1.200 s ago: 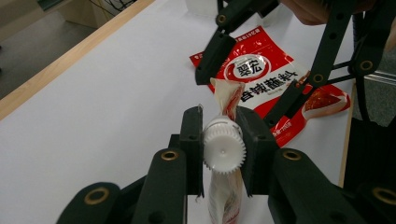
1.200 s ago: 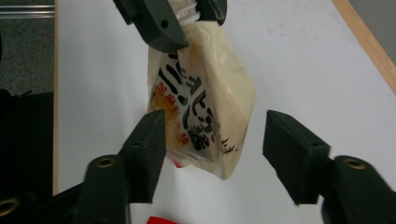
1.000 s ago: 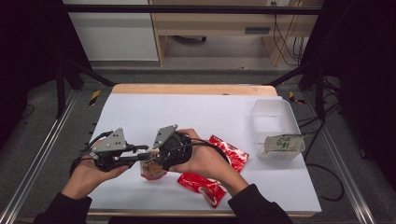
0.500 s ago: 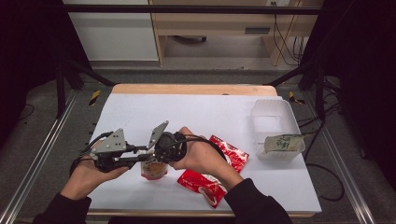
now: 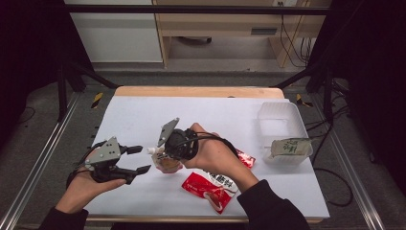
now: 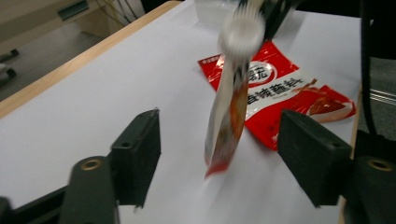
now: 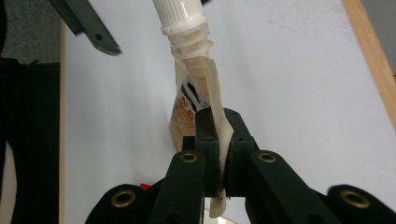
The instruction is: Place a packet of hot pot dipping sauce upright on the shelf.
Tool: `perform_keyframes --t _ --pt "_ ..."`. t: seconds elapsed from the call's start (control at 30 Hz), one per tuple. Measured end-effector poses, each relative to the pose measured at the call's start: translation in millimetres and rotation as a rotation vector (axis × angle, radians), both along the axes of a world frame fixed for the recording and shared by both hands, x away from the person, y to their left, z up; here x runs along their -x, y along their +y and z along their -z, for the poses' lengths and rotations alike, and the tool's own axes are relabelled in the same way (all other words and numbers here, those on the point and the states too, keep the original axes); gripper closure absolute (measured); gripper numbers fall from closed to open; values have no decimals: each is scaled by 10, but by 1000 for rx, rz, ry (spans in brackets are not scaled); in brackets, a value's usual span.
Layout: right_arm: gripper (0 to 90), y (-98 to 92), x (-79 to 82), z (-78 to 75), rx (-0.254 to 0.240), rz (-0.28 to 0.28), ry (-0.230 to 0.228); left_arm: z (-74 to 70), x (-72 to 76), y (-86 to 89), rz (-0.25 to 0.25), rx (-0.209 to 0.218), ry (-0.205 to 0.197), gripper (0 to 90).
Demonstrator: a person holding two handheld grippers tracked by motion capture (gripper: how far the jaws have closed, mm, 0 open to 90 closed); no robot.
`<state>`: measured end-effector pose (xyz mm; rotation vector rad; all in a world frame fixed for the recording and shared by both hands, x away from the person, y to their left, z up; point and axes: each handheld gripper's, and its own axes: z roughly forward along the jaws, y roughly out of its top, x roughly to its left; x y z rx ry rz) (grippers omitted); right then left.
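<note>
Nearest the person, a red printed foil sachet [image 5: 207, 189] lay flat on the white table sheet [image 5: 143, 115]. Just beyond it, the left gripper [image 5: 139, 160] hung with its jaws spread apart, holding nothing. Beside it the right gripper [image 7: 219, 140] was clamped on the edge of a flat orange-and-white spouted pouch with a white ribbed screw cap [image 6: 229, 107], held upright just above the sheet. Farther right stood a clear plastic tub [image 5: 282, 125], with a grey-green packet [image 5: 289, 147] in it.
</note>
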<state>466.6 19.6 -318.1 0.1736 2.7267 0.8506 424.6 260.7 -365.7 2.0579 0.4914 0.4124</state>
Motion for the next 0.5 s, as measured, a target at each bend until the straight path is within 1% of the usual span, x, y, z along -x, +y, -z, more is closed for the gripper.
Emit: perform_keyframes --t 0.03,0.07,0.2,0.23,0.27,0.33,0.37,0.4,0.43,0.47,0.5 --pt "874 -72 -18 -52 3 5 -17 87 27 57 -28 0 0 263" --pt "874 -72 -18 -52 3 5 -17 87 27 57 -28 0 0 245" --pt "873 -236 -47 -150 7 26 -45 304 54 168 -94 -5 14 211" --pt "874 -309 -59 -179 6 32 -56 414 53 215 -125 -6 21 196" --pt "874 -309 -59 -179 6 32 -56 414 53 215 -125 -6 21 188" --pt "873 -391 -70 -215 9 40 -68 499 40 252 -155 -14 24 176" --pt "873 -469 -84 -246 6 49 -79 552 27 278 -181 -15 24 157" --pt "873 -469 -84 -246 6 49 -79 552 27 278 -181 -15 24 145" --pt "873 -545 -90 -281 4 58 -88 590 28 309 -208 7 15 138" --pt "873 -545 -90 -281 4 58 -88 590 28 309 -208 7 15 137" --pt "874 -622 -96 -308 2 64 -95 623 29 342 -220 14 9 130"
